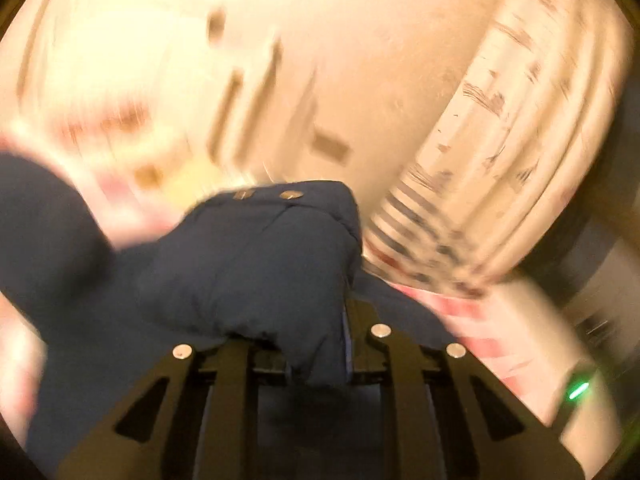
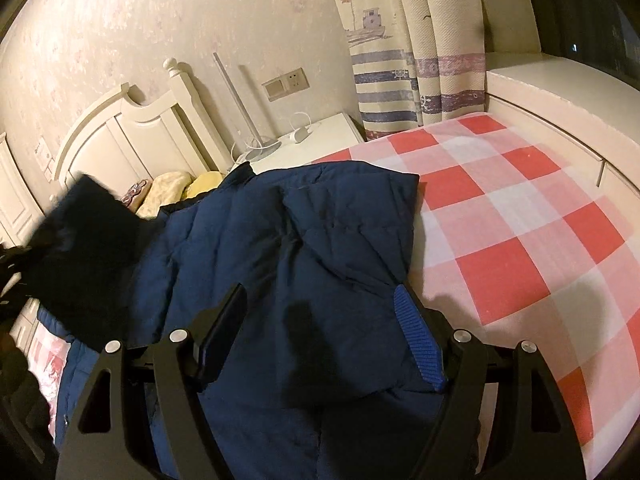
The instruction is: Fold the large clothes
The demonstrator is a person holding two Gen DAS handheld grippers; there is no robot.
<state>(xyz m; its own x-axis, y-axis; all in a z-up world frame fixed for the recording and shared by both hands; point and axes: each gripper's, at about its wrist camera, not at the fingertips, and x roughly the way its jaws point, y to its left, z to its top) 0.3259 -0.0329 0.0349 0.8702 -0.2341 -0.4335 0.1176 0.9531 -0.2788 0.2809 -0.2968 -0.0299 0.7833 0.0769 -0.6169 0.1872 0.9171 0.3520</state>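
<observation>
A navy padded jacket (image 2: 288,248) lies spread on the red-and-white checked bed (image 2: 520,220). My right gripper (image 2: 320,304) is open just above the jacket, its fingers wide apart either side of a fold. In the blurred left wrist view, my left gripper (image 1: 304,344) is shut on a bunched part of the jacket (image 1: 264,264) with two metal snaps and holds it raised. That raised dark part shows at the left of the right wrist view (image 2: 84,256).
A white headboard (image 2: 132,136) and pillows (image 2: 180,188) are at the far left. A white nightstand (image 2: 316,136) with a lamp stands by the striped curtain (image 2: 412,80). A white ledge (image 2: 560,92) runs along the bed's right side.
</observation>
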